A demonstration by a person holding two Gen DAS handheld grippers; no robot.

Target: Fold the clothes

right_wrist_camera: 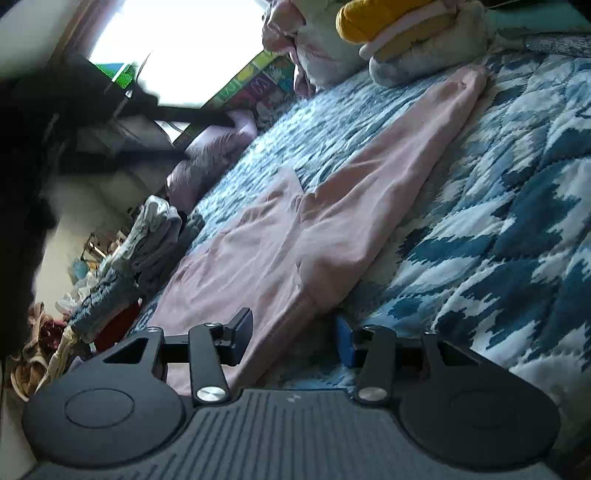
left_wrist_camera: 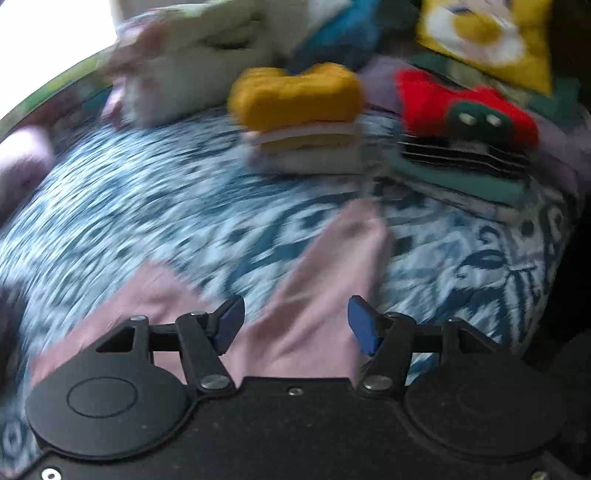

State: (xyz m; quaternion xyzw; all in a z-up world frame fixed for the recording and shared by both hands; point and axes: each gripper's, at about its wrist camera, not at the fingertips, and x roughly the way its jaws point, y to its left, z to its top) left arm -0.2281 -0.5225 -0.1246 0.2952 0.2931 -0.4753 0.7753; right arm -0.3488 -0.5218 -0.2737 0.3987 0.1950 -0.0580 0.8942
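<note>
Plainly, the pink trousers lay spread flat on the blue-and-white quilt, their legs reaching toward a stack of folded clothes topped by a mustard-yellow piece. The cloth looked soft and lightly creased, with a pale hem at the far end of one leg. The left gripper hovered low over the near part of the trousers, its blue-padded fingers spread apart with pink cloth showing between them; that view was blurred. The right gripper sat tilted at the trousers' near edge, fingers apart and holding nothing, the edge of the cloth running between them.
</note>
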